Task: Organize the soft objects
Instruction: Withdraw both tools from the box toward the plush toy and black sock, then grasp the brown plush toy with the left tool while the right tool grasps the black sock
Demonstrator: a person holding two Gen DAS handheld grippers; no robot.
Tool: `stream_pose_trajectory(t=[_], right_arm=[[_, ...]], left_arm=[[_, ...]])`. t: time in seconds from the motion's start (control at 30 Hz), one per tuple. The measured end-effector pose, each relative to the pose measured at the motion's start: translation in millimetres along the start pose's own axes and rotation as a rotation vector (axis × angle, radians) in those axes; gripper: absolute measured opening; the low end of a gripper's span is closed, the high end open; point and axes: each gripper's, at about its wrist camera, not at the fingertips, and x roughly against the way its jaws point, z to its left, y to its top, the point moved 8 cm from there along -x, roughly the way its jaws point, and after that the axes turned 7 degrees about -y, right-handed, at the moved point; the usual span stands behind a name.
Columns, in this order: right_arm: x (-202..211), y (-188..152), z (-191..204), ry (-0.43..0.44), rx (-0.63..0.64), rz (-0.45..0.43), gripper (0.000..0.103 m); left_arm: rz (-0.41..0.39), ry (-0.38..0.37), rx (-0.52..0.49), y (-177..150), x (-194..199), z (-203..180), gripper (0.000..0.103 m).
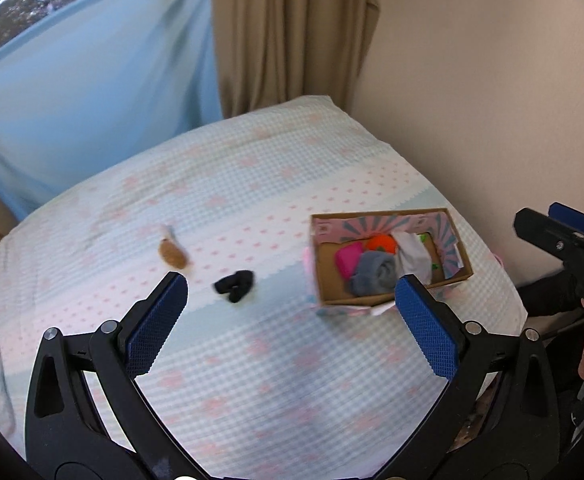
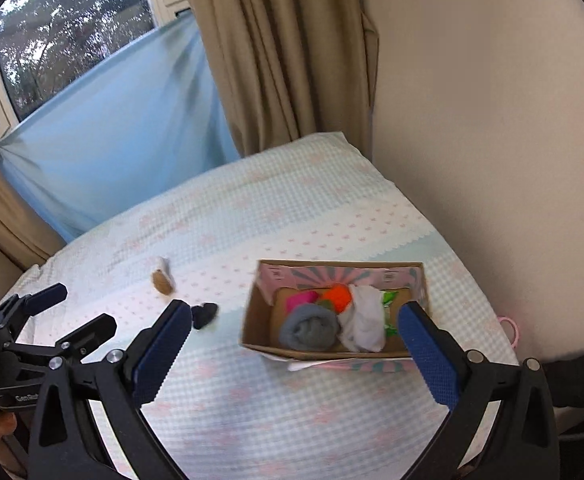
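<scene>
A cardboard box [image 1: 466,255] [image 2: 254,322] sits on the bed at the right. It holds a grey roll [image 1: 374,274] [image 2: 310,328], a pink piece [image 1: 348,260] [image 2: 300,301], an orange piece [image 1: 382,243] [image 2: 338,297] and a white cloth [image 1: 412,258] [image 2: 366,322]. A black sock [image 1: 235,285] [image 2: 205,314] and a brown and white soft piece [image 1: 172,254] [image 2: 163,280] lie loose on the bed, left of the box. My left gripper [image 1: 292,316] [image 2: 72,312] is open and empty above the bed. My right gripper [image 2: 294,344] [image 1: 552,224] is open and empty, near the box.
The bed [image 1: 252,380] [image 2: 272,408] has a pale checked cover with pink marks. A beige wall [image 1: 492,100] stands at the right. Tan curtains [image 1: 288,32] and a light blue sheet [image 1: 92,92] hang behind the bed. A pink ring [image 2: 510,330] lies at the bed's right edge.
</scene>
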Motion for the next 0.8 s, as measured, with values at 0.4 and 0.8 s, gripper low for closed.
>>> stream_pose_trajectory(t=[0.4,0.8], right_arm=[[23,-18,95,-0.033,-0.024,-0.076,0.103],[-52,-43,185,-0.01,-0.029,-0.024,0.103]], left_arm=[[-0.041,0.012,0.032,-24,43,115,0.103],[-0.025,0.028,0.035,-29,-10,227,0.103]])
